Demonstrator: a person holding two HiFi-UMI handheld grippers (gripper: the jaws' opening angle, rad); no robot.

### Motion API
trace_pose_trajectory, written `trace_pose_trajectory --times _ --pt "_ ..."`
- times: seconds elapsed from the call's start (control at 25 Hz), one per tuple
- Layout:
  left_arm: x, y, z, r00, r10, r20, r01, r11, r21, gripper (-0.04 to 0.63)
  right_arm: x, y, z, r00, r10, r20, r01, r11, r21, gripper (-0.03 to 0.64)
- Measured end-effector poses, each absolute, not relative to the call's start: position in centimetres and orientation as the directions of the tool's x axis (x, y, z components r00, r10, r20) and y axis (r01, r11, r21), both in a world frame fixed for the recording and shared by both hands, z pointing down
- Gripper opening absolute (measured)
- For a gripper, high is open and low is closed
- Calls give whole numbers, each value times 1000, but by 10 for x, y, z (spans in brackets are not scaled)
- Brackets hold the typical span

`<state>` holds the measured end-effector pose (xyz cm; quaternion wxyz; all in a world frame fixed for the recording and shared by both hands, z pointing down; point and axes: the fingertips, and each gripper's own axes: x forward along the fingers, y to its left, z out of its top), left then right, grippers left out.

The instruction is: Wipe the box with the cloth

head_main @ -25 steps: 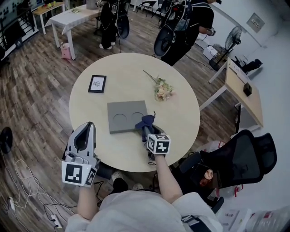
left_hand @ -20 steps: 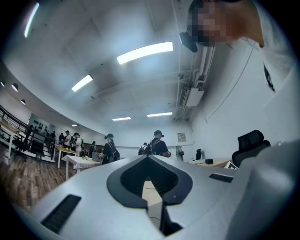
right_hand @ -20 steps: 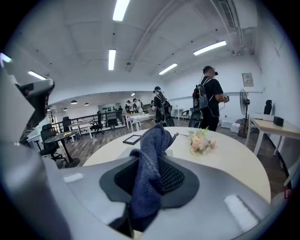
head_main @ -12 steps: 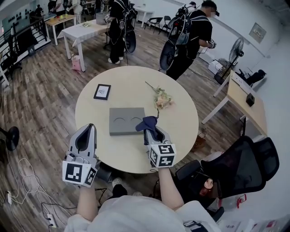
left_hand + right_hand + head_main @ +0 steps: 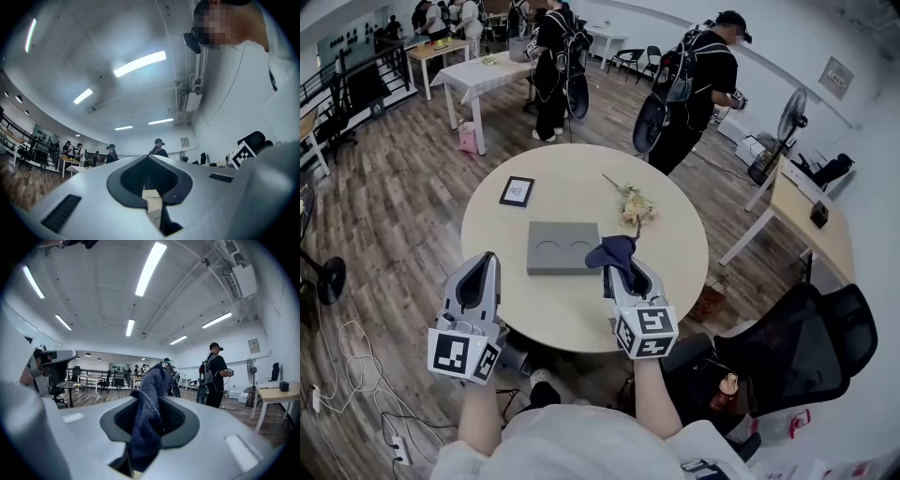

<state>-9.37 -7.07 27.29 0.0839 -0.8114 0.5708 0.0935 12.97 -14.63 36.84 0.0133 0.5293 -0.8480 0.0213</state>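
Box (image 5: pixel 563 248), grey, flat mid-table (image 5: pixel 670 246), at ten o'clock from right gripper (image 5: pixel 625 274), clamped on dark cloth (image 5: pixel 613 250). Left gripper (image 5: pixel 479 274) pressed together, empty. Probably best: lower cloth-first, sweep flat across the top, lightly.

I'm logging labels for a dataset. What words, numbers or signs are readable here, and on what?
Nothing reads as text.
Framed picture on the round table: print too small to read.
Wall plaque: blurred, unreadable.
Cubes on the left gripper and right gripper: square markers, no words.
No label on the cloth in the right gripper's jaws or the grey box.
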Motion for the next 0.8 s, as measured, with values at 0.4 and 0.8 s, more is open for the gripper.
trace_pose_trajectory --times 0.4,0.8 --pt "-83 -48 263 323 -907 -270 -945 -324 -40 6 144 -115 331 -441 -896 -42 -897 441 1 104" --pt "-74 -35 257 311 -907 -286 -949 -313 -39 8 154 -96 315 -442 -893 -90 -897 441 32 104"
